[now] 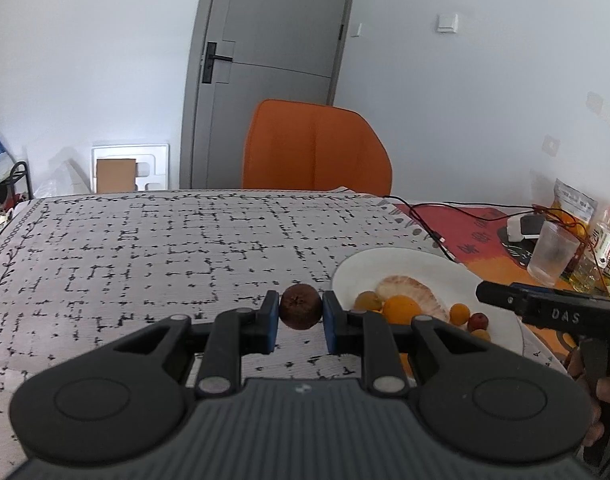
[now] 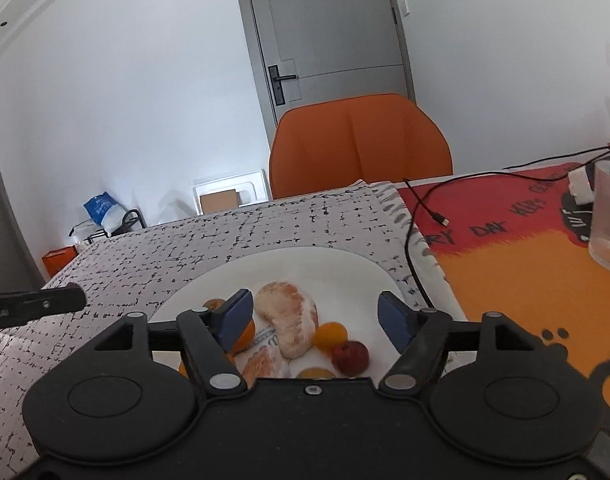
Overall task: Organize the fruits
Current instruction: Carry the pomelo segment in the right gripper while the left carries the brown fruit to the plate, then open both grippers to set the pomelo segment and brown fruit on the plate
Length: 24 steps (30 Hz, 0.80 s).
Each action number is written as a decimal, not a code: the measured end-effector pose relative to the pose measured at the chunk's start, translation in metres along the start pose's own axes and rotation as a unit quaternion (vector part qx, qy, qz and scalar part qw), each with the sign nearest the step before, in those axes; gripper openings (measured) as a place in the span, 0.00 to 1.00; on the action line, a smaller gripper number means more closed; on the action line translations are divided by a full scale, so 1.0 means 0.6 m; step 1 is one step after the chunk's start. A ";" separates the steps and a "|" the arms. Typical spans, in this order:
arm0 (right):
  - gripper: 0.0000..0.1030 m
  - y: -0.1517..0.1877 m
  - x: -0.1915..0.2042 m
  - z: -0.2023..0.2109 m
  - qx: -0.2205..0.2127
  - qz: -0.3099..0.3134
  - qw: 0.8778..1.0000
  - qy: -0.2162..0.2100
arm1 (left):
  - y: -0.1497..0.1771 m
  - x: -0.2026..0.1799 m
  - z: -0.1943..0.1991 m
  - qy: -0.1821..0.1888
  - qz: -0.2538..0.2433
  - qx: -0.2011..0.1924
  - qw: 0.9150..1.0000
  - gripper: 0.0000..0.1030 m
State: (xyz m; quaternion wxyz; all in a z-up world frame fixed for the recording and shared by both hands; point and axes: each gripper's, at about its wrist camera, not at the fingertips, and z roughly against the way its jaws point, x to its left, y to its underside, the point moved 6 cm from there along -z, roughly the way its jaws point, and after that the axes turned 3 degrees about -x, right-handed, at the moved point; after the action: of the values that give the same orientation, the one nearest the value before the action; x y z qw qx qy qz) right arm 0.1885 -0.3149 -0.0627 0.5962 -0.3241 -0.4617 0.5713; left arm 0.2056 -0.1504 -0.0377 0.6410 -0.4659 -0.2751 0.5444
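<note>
Left gripper (image 1: 301, 320): jaws clamped on a round brown fruit (image 1: 300, 306), held above the grey patterned cloth (image 1: 145, 248) on the desk, just left of the white plate (image 1: 433, 268). Right gripper (image 2: 315, 316): jaws apart, nothing between them, hovering over the plate's near side. On the plate, toward the desk's near edge: a peeled citrus piece (image 2: 289, 320), a second peeled segment (image 2: 265, 364), an orange (image 1: 401, 309), a small orange fruit (image 2: 329, 335), a small red fruit (image 2: 349, 356) and a yellowish fruit (image 1: 368, 301), all close together. Beyond the cloth's right edge: an orange-and-red mat (image 2: 505, 248) with a black cable (image 2: 421, 208) and a clear plastic cup (image 2: 608, 216). Past the far edge: an orange chair (image 1: 315, 148).
</note>
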 end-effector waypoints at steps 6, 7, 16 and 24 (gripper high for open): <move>0.73 0.012 -0.006 0.023 -0.003 -0.010 1.000 0.002 | -0.001 -0.029 -0.013 0.020 -0.011 0.003 1.000 0.21; 0.73 0.014 -0.008 0.027 -0.003 -0.014 1.000 0.003 | -0.002 -0.036 -0.015 0.025 -0.014 0.004 1.000 0.21; 0.76 0.025 -0.020 0.049 -0.007 -0.035 0.999 0.006 | -0.008 -0.079 -0.026 0.045 -0.035 0.003 0.998 0.23; 0.78 0.035 -0.015 0.056 -0.004 -0.037 0.999 0.001 | -0.008 -0.077 -0.016 0.035 -0.037 0.010 0.999 0.26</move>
State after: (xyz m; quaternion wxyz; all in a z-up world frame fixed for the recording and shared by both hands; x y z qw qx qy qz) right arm 0.1501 -0.3255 -0.0713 0.6161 -0.3093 -0.4751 0.5468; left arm 0.2044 -0.1970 -0.0303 0.6750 -0.4674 -0.2640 0.5062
